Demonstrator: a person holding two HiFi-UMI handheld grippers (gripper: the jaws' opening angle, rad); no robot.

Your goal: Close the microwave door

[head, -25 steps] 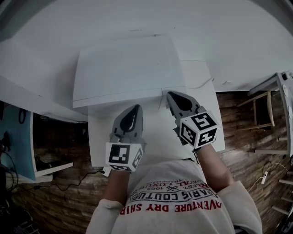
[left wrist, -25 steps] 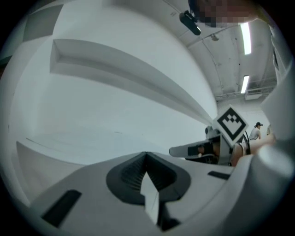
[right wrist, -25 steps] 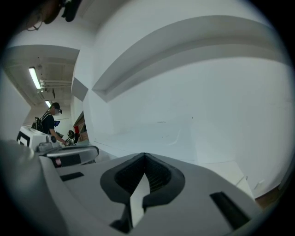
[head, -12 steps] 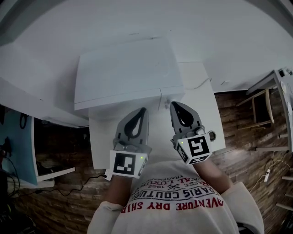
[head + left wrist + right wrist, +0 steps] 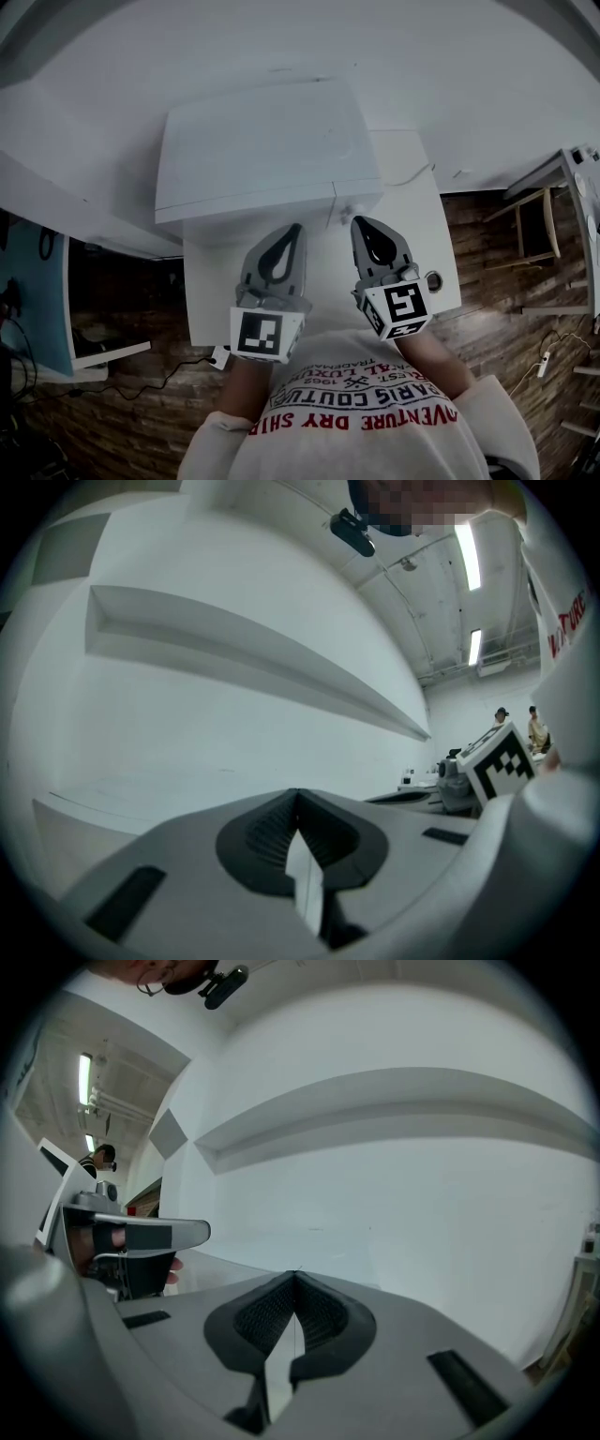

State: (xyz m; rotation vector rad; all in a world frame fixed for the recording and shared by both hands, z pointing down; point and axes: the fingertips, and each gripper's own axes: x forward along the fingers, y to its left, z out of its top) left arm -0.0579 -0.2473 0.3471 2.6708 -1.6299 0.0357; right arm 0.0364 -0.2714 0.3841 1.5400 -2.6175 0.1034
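A white microwave (image 5: 267, 141) stands on the white table (image 5: 417, 220), seen from above; its front face is hidden, so I cannot tell how the door stands. My left gripper (image 5: 293, 229) is shut and empty, just short of the microwave's front edge. My right gripper (image 5: 357, 221) is also shut and empty, close to the front right corner. In the left gripper view the shut left gripper (image 5: 298, 793) points at a white wall, with the right gripper's marker cube (image 5: 497, 766) beside it. The right gripper view has the shut right gripper (image 5: 297, 1273) and the left gripper (image 5: 131, 1235) at its left.
A thin cable (image 5: 414, 173) runs over the table right of the microwave. A white shelf (image 5: 56, 211) juts out at the left, with a blue panel (image 5: 37, 291) below it. A wooden chair (image 5: 530, 225) stands at the right on the wooden floor.
Both grippers have drawn back from the microwave's front toward the person. The right one left the front right corner and its cube has turned.
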